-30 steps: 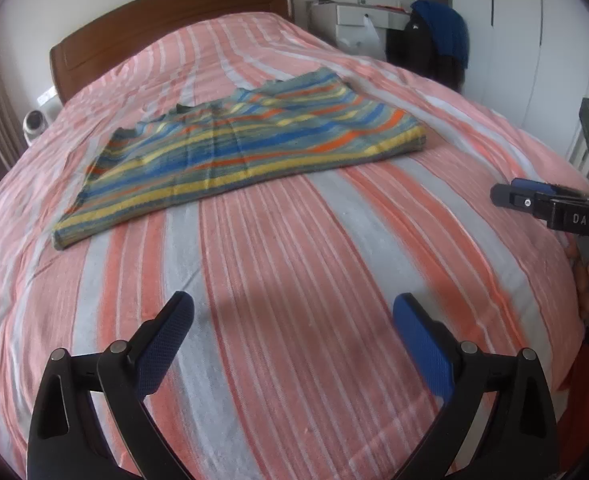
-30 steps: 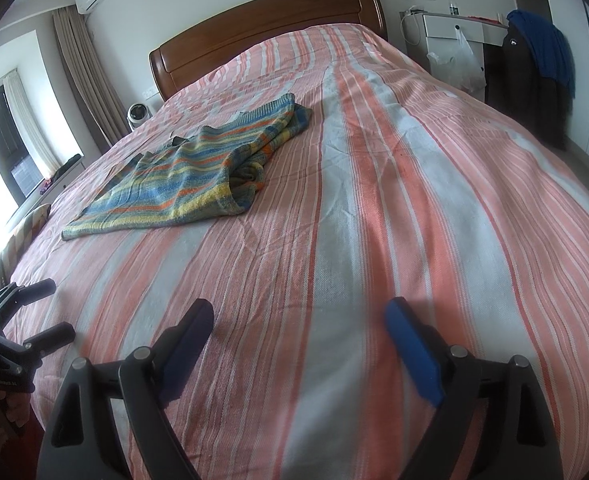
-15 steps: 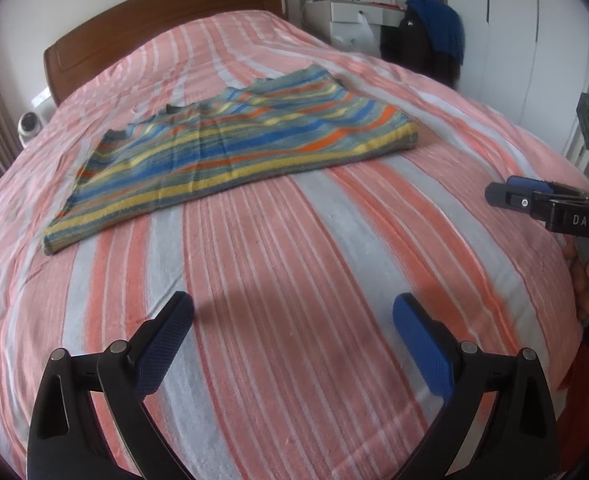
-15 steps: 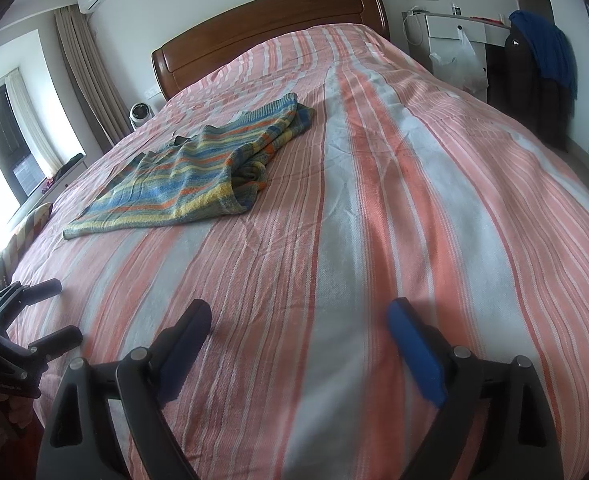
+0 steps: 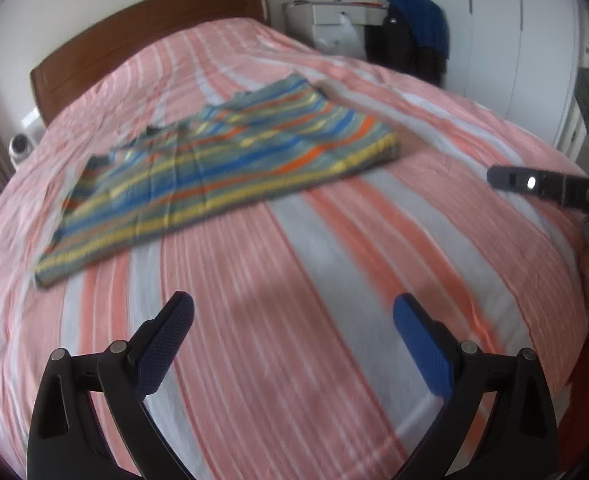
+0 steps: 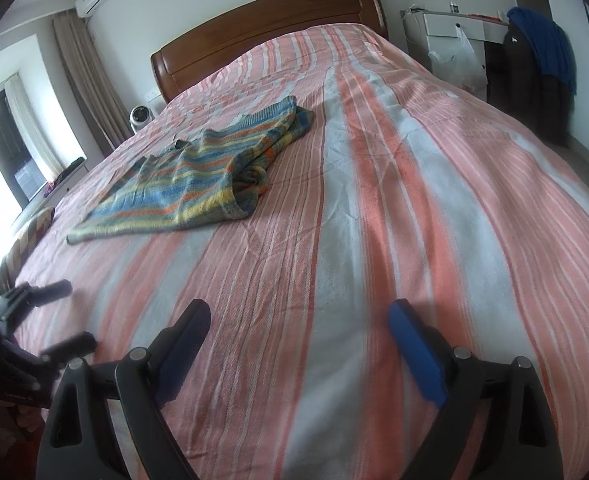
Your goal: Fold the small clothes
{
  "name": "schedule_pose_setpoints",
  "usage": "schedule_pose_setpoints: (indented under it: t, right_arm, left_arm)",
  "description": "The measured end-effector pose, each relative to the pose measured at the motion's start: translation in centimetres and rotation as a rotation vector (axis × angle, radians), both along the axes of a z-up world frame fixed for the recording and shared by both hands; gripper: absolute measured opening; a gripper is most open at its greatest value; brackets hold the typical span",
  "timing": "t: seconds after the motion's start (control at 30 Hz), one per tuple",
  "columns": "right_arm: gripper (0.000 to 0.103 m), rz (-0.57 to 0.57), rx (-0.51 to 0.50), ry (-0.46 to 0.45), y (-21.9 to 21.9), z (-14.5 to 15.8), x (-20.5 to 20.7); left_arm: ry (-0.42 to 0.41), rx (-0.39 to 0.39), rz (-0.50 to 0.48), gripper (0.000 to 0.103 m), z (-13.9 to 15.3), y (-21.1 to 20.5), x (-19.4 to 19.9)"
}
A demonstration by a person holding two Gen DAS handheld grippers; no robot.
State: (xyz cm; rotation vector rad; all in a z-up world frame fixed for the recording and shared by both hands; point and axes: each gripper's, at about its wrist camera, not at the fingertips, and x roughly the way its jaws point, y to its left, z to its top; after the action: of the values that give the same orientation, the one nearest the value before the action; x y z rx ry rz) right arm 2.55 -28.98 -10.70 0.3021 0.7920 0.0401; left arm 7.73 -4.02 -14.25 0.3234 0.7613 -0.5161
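Note:
A small knitted garment with blue, yellow and orange stripes [image 5: 218, 172] lies on the bed, folded along its length; in the right wrist view [image 6: 198, 184] it sits left of centre with a bunched fold at its right end. My left gripper [image 5: 292, 320] is open and empty, over the bedspread well short of the garment. My right gripper [image 6: 298, 324] is open and empty, over the bedspread to the right of the garment. Each gripper shows at the edge of the other's view: the right one [image 5: 542, 186], the left one [image 6: 54, 316].
The bed has a pink, white and orange striped cover [image 6: 394, 200] and a wooden headboard [image 6: 270, 28]. A white cabinet [image 6: 450, 36] and dark clothes on a chair [image 6: 538, 68] stand to the right. A small fan [image 6: 138, 116] and curtains are to the left.
My left gripper has swung a little, so the garment sits further right and the view is blurred. My right gripper has edged forward. Both stay open.

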Motion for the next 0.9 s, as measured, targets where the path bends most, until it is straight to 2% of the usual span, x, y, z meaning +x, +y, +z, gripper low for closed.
schedule_pose_setpoints:
  t: [0.13, 0.2, 0.3, 0.37, 0.4, 0.43, 0.47, 0.5, 0.53, 0.6, 0.7, 0.73, 0.8, 0.83, 0.9]
  right_arm:
    - [0.090, -0.075, 0.087, -0.025, -2.8, 2.0, 0.6]
    - [0.090, -0.093, 0.113, -0.035, -4.1, 2.8, 1.4]
    - [0.090, -0.070, 0.124, -0.029, -5.3, 3.8, 3.9]
    - [0.090, -0.006, 0.158, -0.008, -5.7, 4.2, 6.8]
    - [0.090, 0.037, 0.190, 0.014, -5.8, 4.1, 8.8]
    - [0.090, 0.062, 0.212, 0.031, -6.1, 4.0, 10.5]
    - [0.090, 0.091, 0.242, 0.055, -6.1, 3.8, 12.8]
    - [0.090, 0.128, 0.280, 0.095, -6.1, 3.2, 15.7]
    - [0.089, 0.146, 0.301, 0.126, -6.3, 2.7, 17.4]
    - [0.086, 0.165, 0.348, 0.205, -6.0, 0.9, 22.3]
    - [0.080, 0.143, 0.461, 0.305, -4.9, -2.4, 28.3]
    - [0.076, 0.118, 0.491, 0.306, -4.3, -3.2, 30.1]
    - [0.046, 0.111, 0.477, 0.293, -2.8, -3.5, 32.6]
    - [0.012, 0.106, 0.443, 0.300, -1.9, -3.3, 33.5]
    - [0.012, 0.135, 0.405, 0.265, 0.7, -1.4, 34.8]
  left_arm:
    - [-0.012, 0.006, -0.078, 0.100, 0.6, -3.5, 2.4]
    - [-0.003, 0.041, -0.127, 0.100, 0.3, -6.4, 4.0]
    - [-0.041, 0.118, -0.189, 0.100, -0.5, -10.9, 5.5]
    - [-0.073, 0.148, -0.207, 0.097, -1.0, -13.1, 6.2]
    - [-0.078, 0.154, -0.215, 0.079, -1.2, -13.7, 6.4]
    - [-0.073, 0.163, -0.215, 0.036, -1.5, -14.1, 6.8]
    - [-0.051, 0.170, -0.200, 0.021, -1.8, -14.4, 7.3]
    - [-0.044, 0.161, -0.174, 0.012, -1.7, -14.2, 7.7]
    - [-0.030, 0.117, -0.166, 0.010, -1.4, -13.5, 7.9]
    - [-0.002, 0.031, -0.152, 0.009, -0.6, -12.0, 8.2]
    - [0.001, -0.055, -0.140, 0.009, 0.7, -10.0, 8.2]
    - [0.002, -0.070, -0.136, 0.009, 0.9, -9.6, 8.2]
    - [0.009, -0.126, -0.107, 0.009, 2.1, -7.4, 8.3]
    - [0.010, -0.149, -0.089, 0.008, 2.6, -6.4, 8.4]
    - [0.026, -0.224, -0.027, 0.008, 3.9, -2.7, 8.9]
